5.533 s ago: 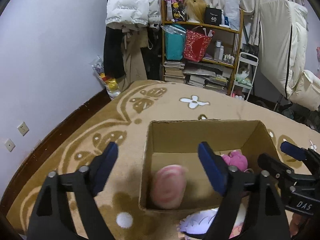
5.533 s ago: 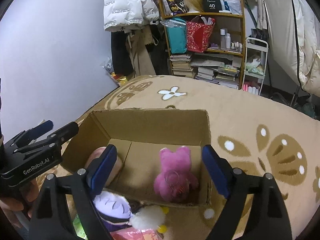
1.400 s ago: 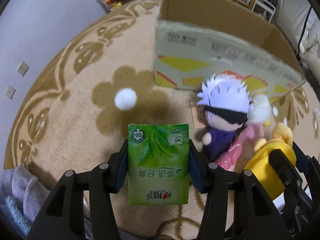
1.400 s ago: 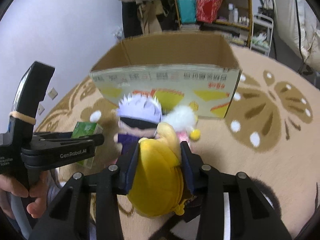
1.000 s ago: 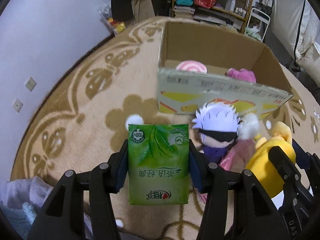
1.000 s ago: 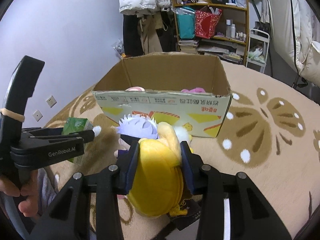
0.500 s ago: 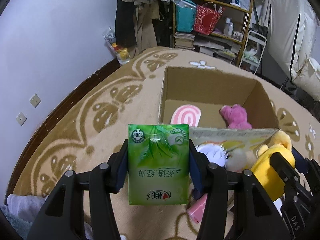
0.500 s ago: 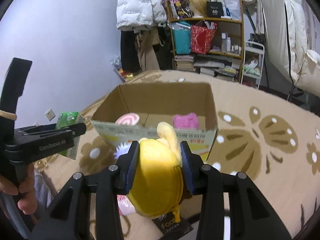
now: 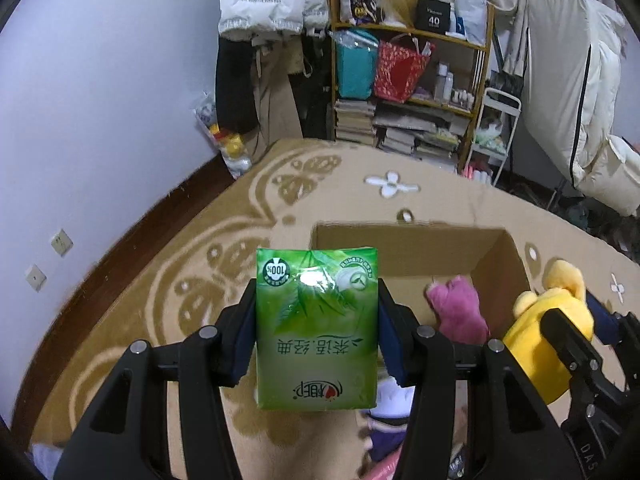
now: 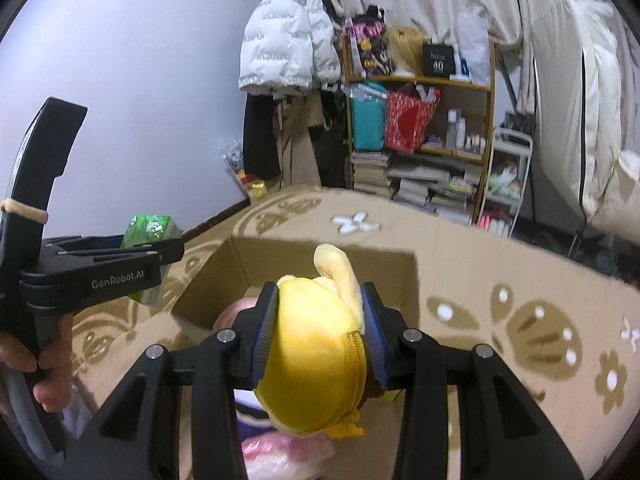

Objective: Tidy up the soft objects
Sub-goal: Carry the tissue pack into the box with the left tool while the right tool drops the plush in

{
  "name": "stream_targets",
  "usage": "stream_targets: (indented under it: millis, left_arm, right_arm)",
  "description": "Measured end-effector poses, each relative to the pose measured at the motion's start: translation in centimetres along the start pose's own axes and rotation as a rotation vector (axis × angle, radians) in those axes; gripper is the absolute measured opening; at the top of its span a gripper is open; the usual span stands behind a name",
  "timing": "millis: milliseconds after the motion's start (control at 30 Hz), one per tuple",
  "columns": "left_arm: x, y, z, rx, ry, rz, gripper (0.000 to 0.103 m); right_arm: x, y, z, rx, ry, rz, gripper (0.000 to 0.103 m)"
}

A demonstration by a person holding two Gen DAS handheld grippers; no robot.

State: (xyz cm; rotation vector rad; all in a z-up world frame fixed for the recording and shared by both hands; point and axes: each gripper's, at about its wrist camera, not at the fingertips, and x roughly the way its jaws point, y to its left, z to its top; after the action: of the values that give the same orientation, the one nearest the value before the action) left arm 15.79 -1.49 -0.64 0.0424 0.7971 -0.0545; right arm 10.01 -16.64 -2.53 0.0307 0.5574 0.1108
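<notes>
My left gripper (image 9: 317,320) is shut on a green tissue pack (image 9: 317,328) and holds it above the near left edge of an open cardboard box (image 9: 496,252). A pink plush (image 9: 456,312) lies inside the box. My right gripper (image 10: 318,324) is shut on a yellow plush (image 10: 316,360) and holds it over the box's (image 10: 320,256) near edge. The yellow plush also shows at the right of the left wrist view (image 9: 548,320). A pink swirl cushion (image 10: 232,312) peeks out in the box. The left gripper and tissue pack (image 10: 150,230) show at the left of the right wrist view.
A purple-and-white doll (image 9: 390,408) and a pink packet (image 10: 280,456) lie on the tan patterned carpet (image 9: 180,280) in front of the box. A cluttered shelf (image 9: 412,92), hanging coats (image 9: 264,8) and a white rack (image 9: 496,128) stand at the back wall.
Both grippers have risen and moved forward over the box with their loads. The box interior now sits lower in view, and the doll on the carpet is mostly hidden below.
</notes>
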Motion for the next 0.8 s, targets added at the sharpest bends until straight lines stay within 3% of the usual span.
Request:
stream_targets:
  millis: [233, 400, 800]
  left_arm:
    - [0.4, -0.8, 3.2, 0.056, -0.058, 0.037, 0.051]
    - [1.2, -0.9, 3.7, 0.018, -0.074, 0.017, 0.051]
    - [5.1, -1.1, 2.5, -0.017, -0.004, -0.051, 0.051]
  right_arm:
    - [1.4, -0.4, 2.6, -0.030, -0.027, -0.010, 0.044]
    - [2.5, -0.4, 3.2, -0.020, -0.057, -0.025, 0.044]
    - [6.6, -1.7, 1.6, 0.061, 0.033, -0.020, 0.045]
